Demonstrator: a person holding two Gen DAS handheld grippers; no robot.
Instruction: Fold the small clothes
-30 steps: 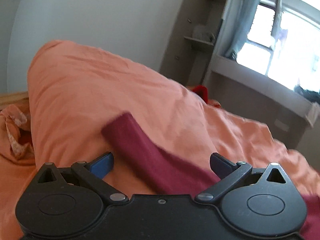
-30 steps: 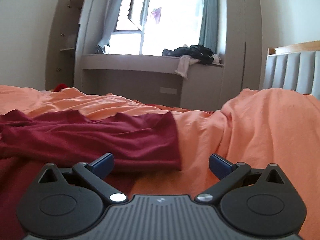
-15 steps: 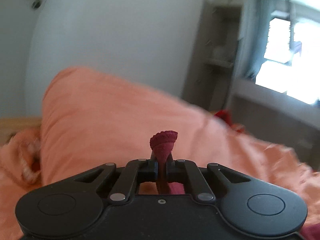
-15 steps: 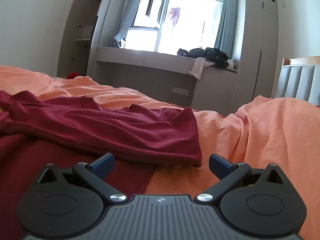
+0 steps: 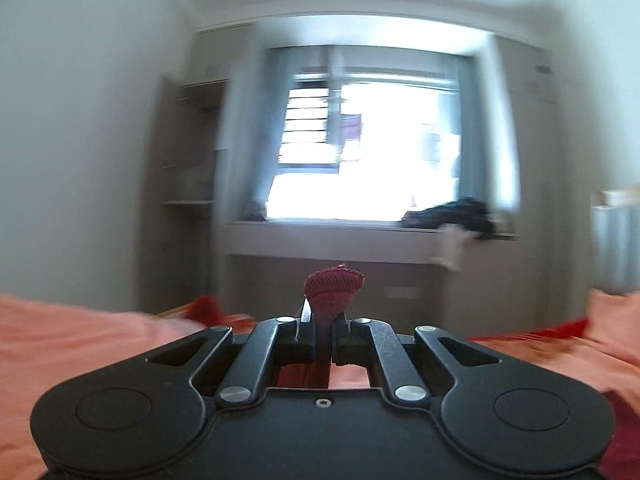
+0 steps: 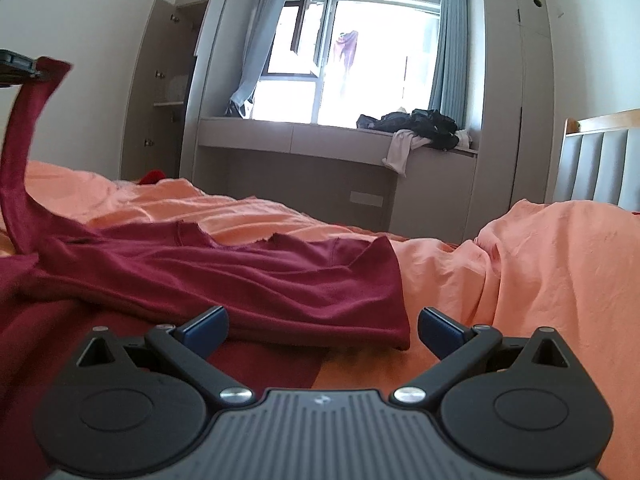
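A dark red shirt (image 6: 256, 276) lies spread on the orange bedsheet (image 6: 540, 264). My left gripper (image 5: 322, 334) is shut on the cuff of its sleeve (image 5: 334, 286), which bunches up above the closed jaws. In the right wrist view that sleeve (image 6: 22, 148) is stretched up from the bed to the left gripper (image 6: 24, 68) at the far left edge. My right gripper (image 6: 322, 330) stands open low over the bed, its blue pads (image 6: 204, 326) either side of the shirt's near sleeve end (image 6: 384, 320), not touching it.
A window bench (image 6: 336, 136) with a pile of dark and white clothes (image 6: 420, 128) runs along the far wall under the window. Open cupboard shelves (image 6: 168, 96) stand at the left, a padded headboard (image 6: 596, 160) at the right. A small red item (image 6: 154, 177) lies at the bed's far edge.
The left gripper shut on the red sleeve cuff, then rose and swung round toward the window, pulling the sleeve up off the bed. The right gripper stayed open and barely moved.
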